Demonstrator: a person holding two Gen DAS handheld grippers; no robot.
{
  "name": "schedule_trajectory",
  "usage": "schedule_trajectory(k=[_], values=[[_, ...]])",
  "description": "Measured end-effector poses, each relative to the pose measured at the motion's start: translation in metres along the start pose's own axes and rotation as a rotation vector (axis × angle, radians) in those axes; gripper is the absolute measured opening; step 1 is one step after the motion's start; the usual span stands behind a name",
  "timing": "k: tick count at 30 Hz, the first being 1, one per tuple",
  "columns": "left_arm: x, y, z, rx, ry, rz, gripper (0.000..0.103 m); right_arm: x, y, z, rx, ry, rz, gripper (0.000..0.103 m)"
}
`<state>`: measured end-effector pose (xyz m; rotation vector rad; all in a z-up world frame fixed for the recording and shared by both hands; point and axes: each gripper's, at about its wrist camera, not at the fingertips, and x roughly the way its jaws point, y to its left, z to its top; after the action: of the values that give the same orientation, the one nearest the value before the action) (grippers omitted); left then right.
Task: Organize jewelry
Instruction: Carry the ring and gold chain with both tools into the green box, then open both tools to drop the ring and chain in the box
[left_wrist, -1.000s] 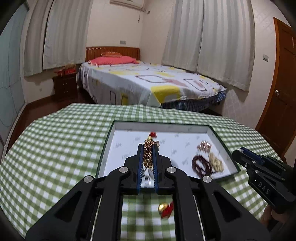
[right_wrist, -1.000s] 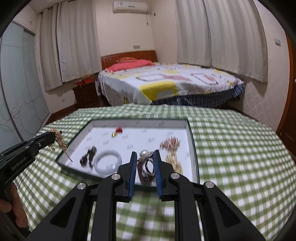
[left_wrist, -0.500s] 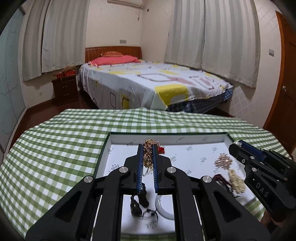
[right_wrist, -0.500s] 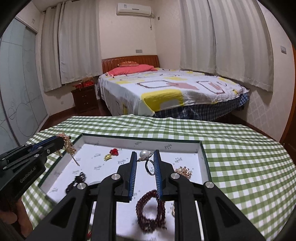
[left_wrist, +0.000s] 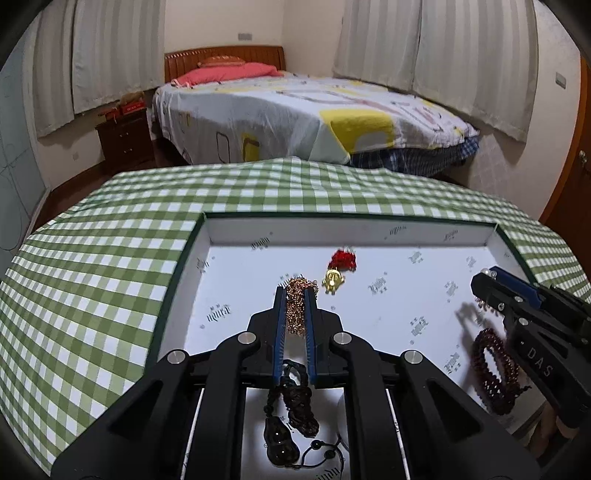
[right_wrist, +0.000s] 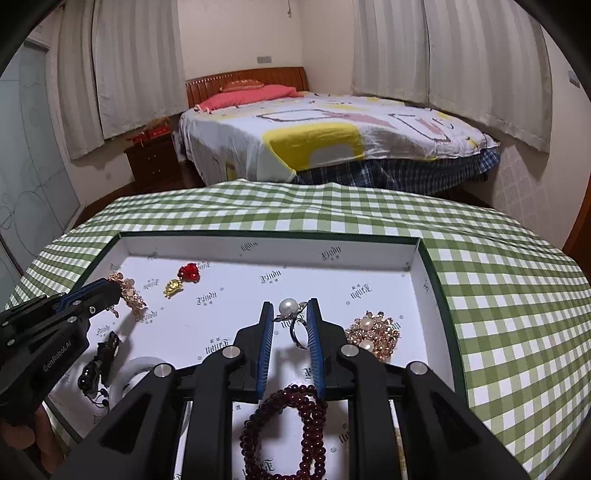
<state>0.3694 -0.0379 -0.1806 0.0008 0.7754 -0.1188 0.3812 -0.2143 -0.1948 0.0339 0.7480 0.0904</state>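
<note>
Left gripper (left_wrist: 295, 295) nearly closed, clamped on a crinkly gold chain piece (left_wrist: 295, 310) that bunches between the blue ribbed pads; the piece hangs over the tray (left_wrist: 351, 227) floor at about 12 o'clock from the gripper.
Right gripper (right_wrist: 289, 314) narrowly parted, pinching a pearl ring (right_wrist: 290, 314): round glossy pearl on top, thin metal band dangling below.

Risks, my judgement:
- ring held only at its setting; smooth pearl may slip or roll on release
- loose chain may snag on pad ribs and drag when the jaws part
- either load could land on pieces lying below and tangle

Near, under the right gripper: dark red beaded bracelet (right_wrist: 284, 428), round matte beads, coiled.
At 2 o'clock: gold-and-pearl cluster (right_wrist: 373, 334), knobbly.
Under the left gripper: dark corded pendant (left_wrist: 288, 417), braided, glossy drop.
Farther, 11 o'clock in right view: small gold charm with red tassel (right_wrist: 183, 278).
Tray is shallow white printed card, green rim, on green gingham counter (right_wrist: 498, 295)
</note>
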Motion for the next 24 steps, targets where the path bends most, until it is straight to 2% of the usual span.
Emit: schedule_trajectory(k=[6,12,18,22,24], values=[[0.011,0.002,0.0,-0.015,0.054,-0.007,0.01,0.004,0.0,0.0,0.002,0.042,0.001,0.02],[0.011,0.003,0.0,-0.021,0.059,-0.008,0.011,0.003,-0.001,0.0,0.004,0.041,0.002,0.026],[0.006,0.003,-0.002,-0.021,0.049,-0.008,0.013,0.0,-0.001,-0.002,0.008,0.023,0.003,0.027],[-0.007,0.005,-0.006,-0.023,0.021,0.003,0.024,-0.009,0.0,-0.007,0.015,0.006,0.009,0.027],[-0.018,0.005,-0.01,-0.019,0.0,0.01,0.025,-0.015,0.001,-0.009,0.016,-0.006,0.014,0.027]])
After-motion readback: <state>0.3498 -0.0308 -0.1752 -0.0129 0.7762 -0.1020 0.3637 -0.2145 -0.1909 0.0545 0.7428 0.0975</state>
